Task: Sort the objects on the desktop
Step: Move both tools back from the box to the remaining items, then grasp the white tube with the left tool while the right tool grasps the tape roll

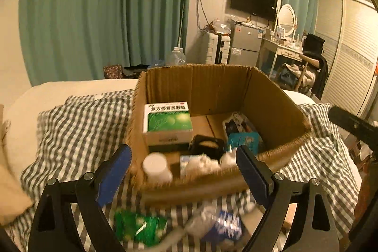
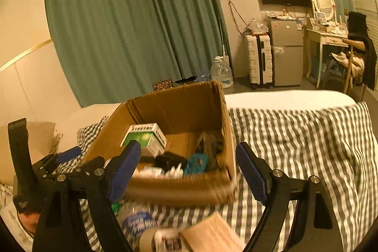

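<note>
Checked bedding carries the cardboard box (image 1: 271, 96); loose items lie just before its near wall, a green packet (image 1: 139, 226) below the wide, empty left claw (image 1: 183, 171), nearer than the equally wide, empty right claw (image 2: 189, 169)

A bed with a cream-white mattress (image 2: 283, 98) carries everything, and a grey-and-white checked cloth (image 1: 78, 134) is spread over it. An open brown corrugated cardboard box (image 1: 212, 86) stands on the cloth. In front of the box, on the cloth, lie a crinkled green packet (image 1: 139, 226) and a clear plastic wrapper with blue print (image 1: 219, 223), near each other. In the right wrist view a pale tan flat carton (image 2: 210, 235) and a white cylinder with dark print (image 2: 165, 240) lie near the bottom edge, both blurred.
</note>
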Available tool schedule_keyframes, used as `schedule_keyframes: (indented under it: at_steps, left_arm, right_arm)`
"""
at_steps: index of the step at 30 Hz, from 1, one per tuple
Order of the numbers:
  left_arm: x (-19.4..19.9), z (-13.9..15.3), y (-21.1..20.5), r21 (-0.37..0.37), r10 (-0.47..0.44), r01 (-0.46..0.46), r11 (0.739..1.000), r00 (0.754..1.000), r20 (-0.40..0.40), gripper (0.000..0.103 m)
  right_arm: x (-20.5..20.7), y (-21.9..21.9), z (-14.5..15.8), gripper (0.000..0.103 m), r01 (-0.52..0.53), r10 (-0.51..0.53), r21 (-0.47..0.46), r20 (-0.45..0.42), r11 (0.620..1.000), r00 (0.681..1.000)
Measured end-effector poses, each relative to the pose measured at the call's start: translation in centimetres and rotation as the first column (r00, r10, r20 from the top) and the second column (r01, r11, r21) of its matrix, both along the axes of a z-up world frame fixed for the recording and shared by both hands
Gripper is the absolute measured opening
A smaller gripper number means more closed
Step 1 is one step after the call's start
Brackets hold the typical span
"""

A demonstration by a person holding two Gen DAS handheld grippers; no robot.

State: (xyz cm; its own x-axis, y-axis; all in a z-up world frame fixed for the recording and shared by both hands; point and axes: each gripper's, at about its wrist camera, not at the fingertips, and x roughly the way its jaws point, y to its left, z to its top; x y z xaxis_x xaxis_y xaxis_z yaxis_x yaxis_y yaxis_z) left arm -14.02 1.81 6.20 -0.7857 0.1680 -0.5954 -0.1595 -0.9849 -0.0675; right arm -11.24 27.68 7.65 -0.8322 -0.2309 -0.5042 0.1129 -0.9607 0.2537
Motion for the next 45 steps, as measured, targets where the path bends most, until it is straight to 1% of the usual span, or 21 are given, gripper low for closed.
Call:
schedule_keyframes:
  at_steps: [4,8,11,13,16,20,22,25,27,28,30,33,35,37,39,42,44,45]
  left_arm:
    - [3.6,-0.3,-1.3,0.015,0.019,-0.019,1.000,1.000,0.009,0.095]
    - [6.4,-1.7,-2.4,0.019,0.048,-0.049,0.999,0.998,0.038,0.095]
    - [7.9,-3.6,-2.8,0.024,0.062,-0.063,0.998,0.996,0.064,0.095]
    - [8.5,-5.2,-2.9,0.009,0.071,-0.072,0.997,0.994,0.084,0.095]
    - [9.0,-7.4,-2.6,-0.016,0.070,-0.068,0.998,0.991,0.115,0.095]
    - [9.4,-9.4,-1.9,-0.054,0.051,-0.045,0.998,0.991,0.123,0.095]
    - [9.2,-10.2,-2.1,-0.039,0.042,-0.037,0.999,0.991,0.128,0.095]
    - [8.3,-11.5,-2.6,-0.034,0.066,-0.062,0.998,0.986,0.155,0.095]
    - [7.8,-12.4,-2.8,-0.053,0.076,-0.068,0.996,0.984,0.163,0.095]
    - [7.6,-12.6,-2.8,-0.064,0.078,-0.068,0.996,0.983,0.167,0.095]
    - [7.0,-13.3,-2.9,-0.094,0.084,-0.068,0.993,0.980,0.180,0.095]
    - [6.3,-13.5,-2.9,-0.095,0.077,-0.060,0.994,0.981,0.181,0.093]
    - [6.0,-13.6,-2.6,-0.112,0.073,-0.054,0.992,0.982,0.175,0.091]
    - [5.5,-13.9,-2.2,-0.135,0.066,-0.042,0.990,0.981,0.180,0.081]
    - [5.2,-14.2,-2.0,-0.143,0.055,-0.027,0.989,0.980,0.191,0.074]
    - [5.0,-14.5,-1.9,-0.154,0.046,-0.015,0.988,0.978,0.203,0.068]
    - [4.9,-14.7,-1.9,-0.167,0.046,-0.011,0.986,0.977,0.206,0.063]
    - [4.8,-14.8,-1.9,-0.172,0.041,-0.005,0.985,0.977,0.210,0.057]
  right_arm:
    - [3.2,0.4,-1.1,0.083,0.010,-0.009,-0.012,0.046,1.000,0.999]
    - [6.1,0.1,-2.5,0.083,0.005,-0.006,0.019,0.077,1.000,0.997]
    - [7.6,0.1,-3.6,0.083,-0.001,-0.005,0.058,0.096,0.998,0.995]
    - [8.3,0.3,-4.6,0.083,-0.001,-0.005,0.052,0.114,0.999,0.994]
    - [8.8,-0.2,-6.1,0.083,-0.010,0.002,0.054,0.144,0.998,0.990]
    - [9.3,-2.4,-7.1,0.083,-0.040,0.022,0.124,0.144,0.991,0.989]
    - [9.3,-4.2,-7.5,0.083,-0.063,0.039,0.183,0.132,0.981,0.990]
    - [9.3,-6.6,-8.7,0.083,-0.105,0.073,0.240,0.139,0.965,0.988]
    - [9.1,-8.1,-9.6,0.081,-0.137,0.096,0.275,0.158,0.952,0.983]
    - [8.9,-8.8,-10.1,0.079,-0.150,0.103,0.296,0.167,0.943,0.980]
    - [8.4,-9.5,-10.7,0.077,-0.166,0.114,0.306,0.180,0.937,0.977]
    - [7.6,-9.8,-11.4,0.075,-0.166,0.110,0.294,0.197,0.941,0.974]
    - [6.8,-9.9,-11.9,0.070,-0.162,0.099,0.291,0.218,0.943,0.971]
    - [6.2,-9.9,-12.6,0.060,-0.155,0.084,0.299,0.238,0.941,0.968]
    - [5.9,-9.5,-13.1,0.056,-0.151,0.074,0.296,0.258,0.943,0.963]
    - [5.8,-9.2,-13.3,0.055,-0.150,0.071,0.276,0.276,0.949,0.958]
    - [5.8,-8.9,-13.3,0.051,-0.155,0.078,0.263,0.279,0.952,0.957]
    - [5.8,-8.9,-13.2,0.047,-0.159,0.084,0.261,0.279,0.952,0.957]
